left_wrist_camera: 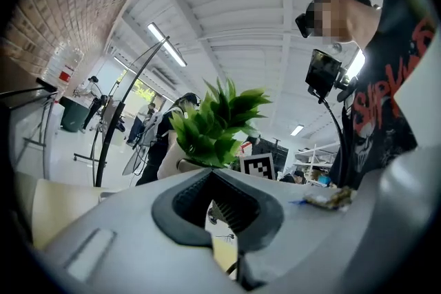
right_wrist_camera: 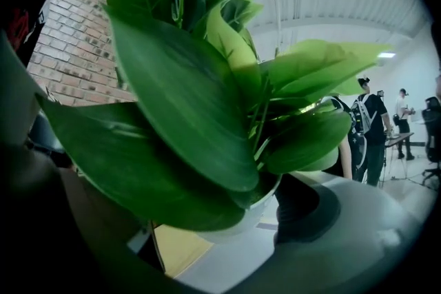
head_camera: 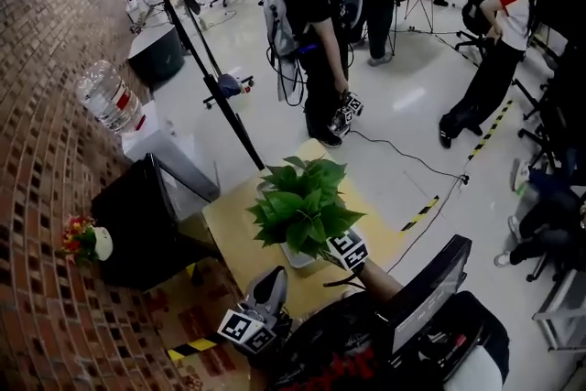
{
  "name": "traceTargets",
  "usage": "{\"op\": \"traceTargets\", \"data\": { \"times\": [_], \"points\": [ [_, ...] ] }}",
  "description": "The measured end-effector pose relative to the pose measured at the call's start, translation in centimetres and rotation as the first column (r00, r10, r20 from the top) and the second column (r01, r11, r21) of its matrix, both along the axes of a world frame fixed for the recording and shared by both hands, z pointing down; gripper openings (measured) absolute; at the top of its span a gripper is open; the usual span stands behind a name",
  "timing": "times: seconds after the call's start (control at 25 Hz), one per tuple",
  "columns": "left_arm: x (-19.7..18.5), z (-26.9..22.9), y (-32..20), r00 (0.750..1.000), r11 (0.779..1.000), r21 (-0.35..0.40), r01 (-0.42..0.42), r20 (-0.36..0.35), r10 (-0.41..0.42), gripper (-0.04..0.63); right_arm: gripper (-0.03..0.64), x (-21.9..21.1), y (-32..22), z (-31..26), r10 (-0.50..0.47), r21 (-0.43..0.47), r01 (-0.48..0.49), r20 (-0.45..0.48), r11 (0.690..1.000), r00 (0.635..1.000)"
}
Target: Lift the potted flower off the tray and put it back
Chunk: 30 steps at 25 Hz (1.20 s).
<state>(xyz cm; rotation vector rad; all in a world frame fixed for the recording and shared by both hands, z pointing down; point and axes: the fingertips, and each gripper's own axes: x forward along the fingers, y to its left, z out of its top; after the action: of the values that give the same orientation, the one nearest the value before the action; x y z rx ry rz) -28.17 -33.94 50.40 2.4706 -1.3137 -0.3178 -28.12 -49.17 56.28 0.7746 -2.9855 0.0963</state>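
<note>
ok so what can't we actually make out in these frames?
- Tray: no view shows it; in the head view the potted flower spreads its leaves over where it would sit.
- Grip of the right claw: in the right gripper view leaves hide one jaw, so contact with the pot is unclear.
- Flowers by the brick wall: head view, too small to identify.

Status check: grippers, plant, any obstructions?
Left gripper shut, empty, off to the side. Right gripper wide around the potted flower; grip unclear behind its leaves. Nothing else on the table in the way.
</note>
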Motion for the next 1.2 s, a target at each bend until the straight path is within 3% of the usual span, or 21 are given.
{"op": "traceTargets", "data": {
  "times": [0.2, 0.36, 0.48, 0.72, 1.0, 1.12, 1.2],
  "points": [
    [-1.6, 0.2, 0.4, 0.997, 0.997, -0.013, 0.078, -0.018, -0.078, 0.0, 0.515, -1.2, -1.6, 7.8, 0.011, -0.07, -0.014, -0.037, 0.997, 0.999],
    [-4.0, 1.0, 2.5, 0.988, 0.986, -0.056, 0.156, 0.015, -0.155, 0.0, 0.515, -3.2, -2.4, 13.8, 0.04, -0.177, -0.045, -0.032, 0.983, 0.999],
    [-4.8, 1.7, 4.0, 0.978, 0.976, -0.074, 0.207, 0.037, -0.205, 0.0, 0.515, -3.7, -3.5, 18.7, 0.052, -0.21, -0.076, -0.116, 0.975, 0.992],
    [-5.6, 2.2, 6.6, 0.923, 0.914, -0.136, 0.382, 0.094, -0.372, 0.001, 0.515, -3.8, -4.9, 27.6, 0.014, -0.254, -0.092, -0.292, 0.963, 0.956],
    [-6.9, 2.6, 9.8, 0.869, 0.853, -0.166, 0.495, 0.097, -0.486, 0.0, 0.52, -5.7, -5.7, 27.9, -0.023, -0.21, -0.043, -0.302, 0.977, 0.953],
    [-7.4, 2.3, 10.0, 0.861, 0.847, -0.157, 0.508, 0.084, -0.501, 0.001, 0.533, -5.8, -5.6, 27.7, -0.046, -0.273, -0.035, -0.284, 0.961, 0.958],
    [-7.5, 1.8, 9.6, 0.865, 0.854, -0.137, 0.502, 0.06, -0.499, 0.0, 0.537, -4.8, -5.4, 26.9, -0.03, -0.349, -0.048, -0.216, 0.936, 0.976]
  ]
}}
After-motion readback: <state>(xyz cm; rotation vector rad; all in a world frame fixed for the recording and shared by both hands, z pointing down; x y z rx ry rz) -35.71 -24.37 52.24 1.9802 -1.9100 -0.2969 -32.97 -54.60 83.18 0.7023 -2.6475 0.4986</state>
